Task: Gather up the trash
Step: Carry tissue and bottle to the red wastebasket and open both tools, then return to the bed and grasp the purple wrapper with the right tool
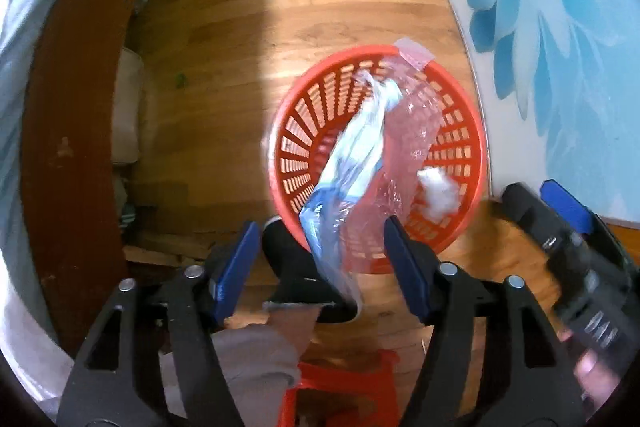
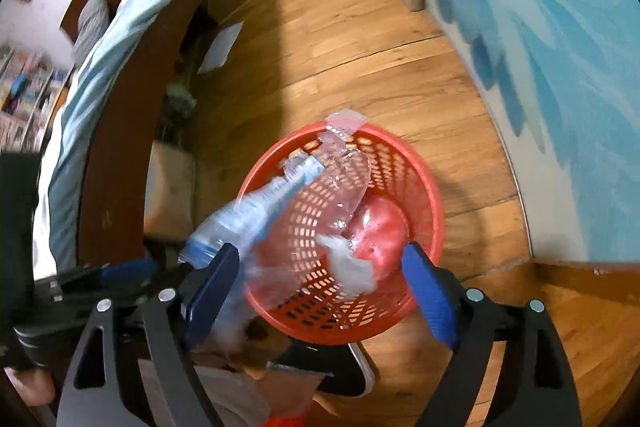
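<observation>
Trash, a blue and clear plastic wrapper (image 1: 352, 163) and white wad (image 1: 436, 193), drops into the red basket (image 1: 478, 147), because both grippers, left (image 1: 320, 259) and right (image 2: 324, 287), hang above it with jaws wide and empty.

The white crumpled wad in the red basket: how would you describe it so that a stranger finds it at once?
On the wooden floor, beside the blue flowered mat, stands a round red slatted basket. Inside it, near the wall, lies the white crumpled wad. The plastic wrappers beside it are long and see-through; the wad alone is small, opaque and white.
</observation>
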Available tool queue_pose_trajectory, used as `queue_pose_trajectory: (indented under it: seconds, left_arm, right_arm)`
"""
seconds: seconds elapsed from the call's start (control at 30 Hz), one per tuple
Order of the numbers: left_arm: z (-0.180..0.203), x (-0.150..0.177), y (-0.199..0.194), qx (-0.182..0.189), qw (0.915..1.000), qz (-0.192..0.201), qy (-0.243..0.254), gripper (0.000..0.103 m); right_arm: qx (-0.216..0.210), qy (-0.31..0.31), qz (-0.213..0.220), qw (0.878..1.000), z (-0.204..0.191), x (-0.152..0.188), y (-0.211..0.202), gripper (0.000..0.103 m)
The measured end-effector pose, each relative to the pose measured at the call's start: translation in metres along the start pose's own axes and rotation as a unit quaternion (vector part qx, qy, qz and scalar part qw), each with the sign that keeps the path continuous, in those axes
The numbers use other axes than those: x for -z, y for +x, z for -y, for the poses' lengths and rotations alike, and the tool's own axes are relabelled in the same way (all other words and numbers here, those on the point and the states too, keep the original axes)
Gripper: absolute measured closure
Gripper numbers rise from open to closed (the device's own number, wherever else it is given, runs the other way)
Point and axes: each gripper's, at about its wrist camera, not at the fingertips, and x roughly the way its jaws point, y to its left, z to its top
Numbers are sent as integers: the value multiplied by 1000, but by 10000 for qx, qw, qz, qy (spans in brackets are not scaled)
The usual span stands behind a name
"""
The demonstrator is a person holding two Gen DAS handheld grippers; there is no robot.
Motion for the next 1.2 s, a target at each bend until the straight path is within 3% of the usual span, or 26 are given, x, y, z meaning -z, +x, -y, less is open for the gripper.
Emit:
queue_pose_trajectory:
  seconds: [0.17,0.23,0.33,0.47,0.53,0.63,0.77,0.87,0.97,1.03,1.07,1.13,1.2]
  left_arm:
    - [-17,2,-35,393,9984,258,-322,37]
    - [-32,6,-64,735,9941,580,-551,37]
    - [-73,23,-136,1382,9733,1609,-874,37]
    - [-147,61,-214,1523,9393,2755,-1367,24]
    - [-189,80,-244,1335,9229,3227,-1620,23]
    - [-266,112,-275,761,9011,3770,-2001,22]
    - [-354,156,-284,44,8749,4162,-2477,21]
    - [-412,188,-274,-260,8553,4301,-2878,21]
    - [-450,208,-256,-374,8522,4225,-3065,21]
    - [-461,214,-239,-627,8602,4105,-2960,21]
    - [-466,213,-230,-761,8687,3927,-2921,21]
    - [-481,211,-221,-683,8792,3667,-2966,21]
    - [-486,211,-222,-496,8735,3771,-3039,21]
  right_arm:
    - [-16,130,302,9995,4,-6,-30,21]
    - [-125,59,463,9988,-5,-11,-48,21]
    - [-349,-223,713,9966,-34,-19,-81,20]
    - [-647,-794,1059,9891,-95,-25,-122,17]
    - [-891,-1163,1256,9812,-138,-26,-145,16]
    - [-1173,-1735,1467,9668,-207,-25,-168,16]
    - [-1644,-2481,1590,9413,-308,-17,-184,11]
    - [-1806,-3104,1727,9172,-389,-5,-180,11]
    - [-1623,-3806,1811,8922,-470,12,-160,11]
    - [-1450,-4327,1785,8717,-525,24,-138,11]
    - [-1419,-4571,1726,8609,-549,29,-123,11]
    - [-1350,-4913,1536,8467,-587,38,-92,12]
    - [-1270,-5159,1222,8383,-616,43,-53,18]
